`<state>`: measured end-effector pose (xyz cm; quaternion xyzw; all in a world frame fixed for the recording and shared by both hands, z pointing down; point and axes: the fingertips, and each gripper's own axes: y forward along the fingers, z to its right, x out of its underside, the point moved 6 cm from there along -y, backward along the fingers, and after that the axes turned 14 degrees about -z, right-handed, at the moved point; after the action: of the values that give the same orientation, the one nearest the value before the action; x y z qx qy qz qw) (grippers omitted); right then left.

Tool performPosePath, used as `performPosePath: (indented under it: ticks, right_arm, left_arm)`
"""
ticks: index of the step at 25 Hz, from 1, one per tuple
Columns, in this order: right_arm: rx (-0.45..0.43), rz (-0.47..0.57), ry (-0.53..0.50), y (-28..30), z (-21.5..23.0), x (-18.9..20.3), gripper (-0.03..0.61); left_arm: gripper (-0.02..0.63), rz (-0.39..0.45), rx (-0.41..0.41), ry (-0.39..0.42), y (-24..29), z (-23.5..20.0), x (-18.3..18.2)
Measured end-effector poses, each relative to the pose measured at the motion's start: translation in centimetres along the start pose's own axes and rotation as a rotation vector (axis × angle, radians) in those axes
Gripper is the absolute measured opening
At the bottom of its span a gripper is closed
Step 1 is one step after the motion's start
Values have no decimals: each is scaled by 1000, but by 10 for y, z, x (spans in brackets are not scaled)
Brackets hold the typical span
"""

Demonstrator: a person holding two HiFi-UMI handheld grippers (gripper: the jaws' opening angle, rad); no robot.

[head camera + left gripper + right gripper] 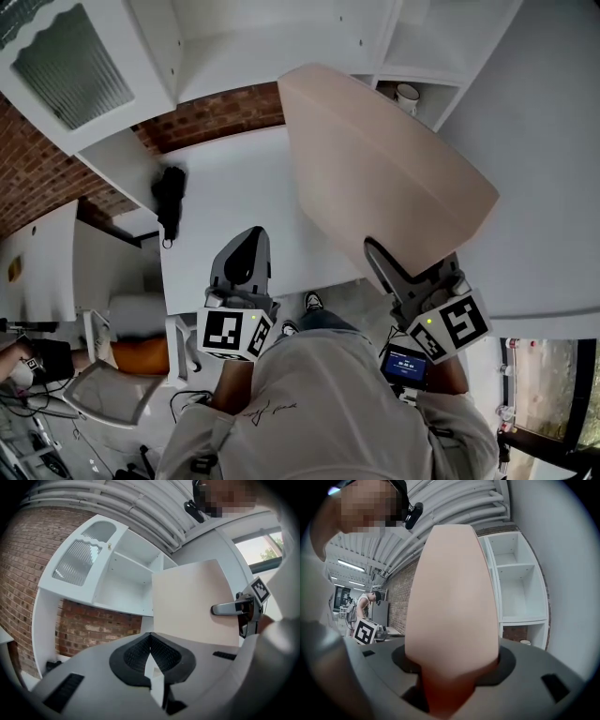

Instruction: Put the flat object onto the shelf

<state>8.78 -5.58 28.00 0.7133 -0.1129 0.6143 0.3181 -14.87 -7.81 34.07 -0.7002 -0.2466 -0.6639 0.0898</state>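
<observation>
One board, pale pink-beige, is up in the air over the white table, tilted, far end toward the shelf unit. It's held at its near edge only. The R gripper has its jaws clamped on that edge; in the right gripper view the board rises straight out from between the jaws of the R gripper and fills the middle of the frame. Can't tell if the far end touches the shelf.

2 grippers. The L gripper hangs beside, apart from the board, jaws pressed together w/ nothing between them, as the left gripper view shows. From there the board stands in front of the shelf unit.

In the right gripper view the shelf unit shows 3 stacked bays; 1 cup sits in the lowest. Same cup shows just past the board's top edge in the head view.

1 cabinet door w/ ribbed glass hangs open at left. 1 black item lies at the table's left edge. Bare tabletop lies between it and the board. Brick wall behind.
</observation>
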Motion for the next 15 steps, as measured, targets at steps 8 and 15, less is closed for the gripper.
performPosePath:
  ticks: [8,15]
  right_arm:
    - [4,4,-68,1,13,-20,278]
    - [24,20,-111,1,27,-37,278]
  left_arm:
    - [14,1,-1,-27,3,5,4]
    - [14,-3,19,-36,7,13,7]
